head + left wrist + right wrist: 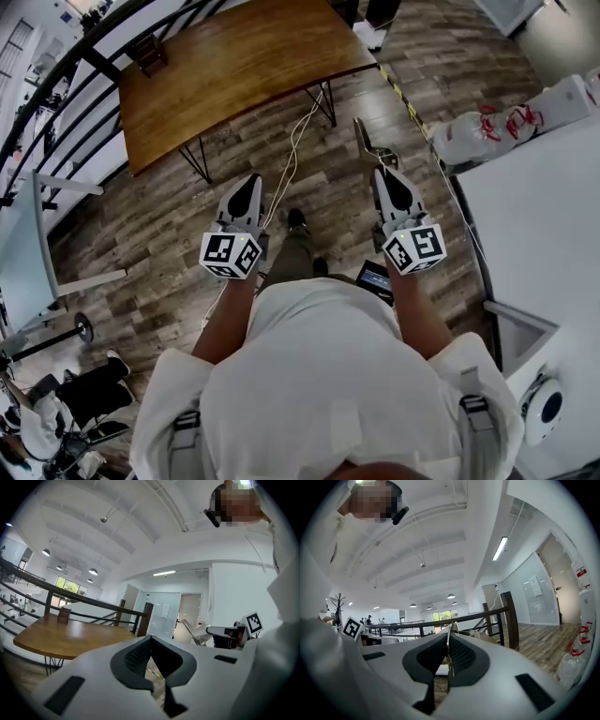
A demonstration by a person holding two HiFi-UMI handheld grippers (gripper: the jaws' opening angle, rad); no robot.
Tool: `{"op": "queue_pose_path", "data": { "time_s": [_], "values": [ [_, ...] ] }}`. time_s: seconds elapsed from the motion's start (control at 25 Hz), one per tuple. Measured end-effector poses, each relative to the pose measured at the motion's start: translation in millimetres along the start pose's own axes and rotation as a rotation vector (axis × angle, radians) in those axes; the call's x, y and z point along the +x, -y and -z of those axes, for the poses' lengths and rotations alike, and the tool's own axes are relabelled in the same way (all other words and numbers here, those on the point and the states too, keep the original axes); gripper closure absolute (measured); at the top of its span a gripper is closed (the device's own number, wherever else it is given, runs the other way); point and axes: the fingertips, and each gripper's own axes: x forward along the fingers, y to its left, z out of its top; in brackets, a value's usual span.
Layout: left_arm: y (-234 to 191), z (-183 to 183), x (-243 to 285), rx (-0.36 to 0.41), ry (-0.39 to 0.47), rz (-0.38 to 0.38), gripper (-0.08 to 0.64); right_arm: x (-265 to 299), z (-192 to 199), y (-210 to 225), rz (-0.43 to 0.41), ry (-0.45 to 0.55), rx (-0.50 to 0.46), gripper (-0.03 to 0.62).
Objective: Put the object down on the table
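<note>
White shirt (319, 375) fills the bottom of the head view, with both forearms bent out in front and the grippers level, pointing toward the wooden table (234, 66) well ahead across the floor. Right gripper (382, 174) is clamped narrow on the end of a thin metal tool (367, 141) that sticks out past the jaws, probably kept flat so it can be laid straight down. Left gripper (247, 182) is closed on nothing, and the tool isn't on any table yet, so I'd call this the carry/approach
</note>
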Motion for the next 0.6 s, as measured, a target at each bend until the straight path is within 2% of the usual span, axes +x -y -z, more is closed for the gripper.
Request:
{"op": "queue_pose_path", "data": {
  "time_s": [0.28,0.6],
  "values": [
    [-41.5,-10.1,64.3,-0.020,0.002,0.006,0.545,69.3,-3.0,30.2,0.011,-0.024,-0.005,0.563],
    [-96.2,-31.9,142.2,-0.050,0.012,0.021,0.545,165.3,-17.3,52.0,-0.025,-0.033,-0.009,0.563]
  ]
}}
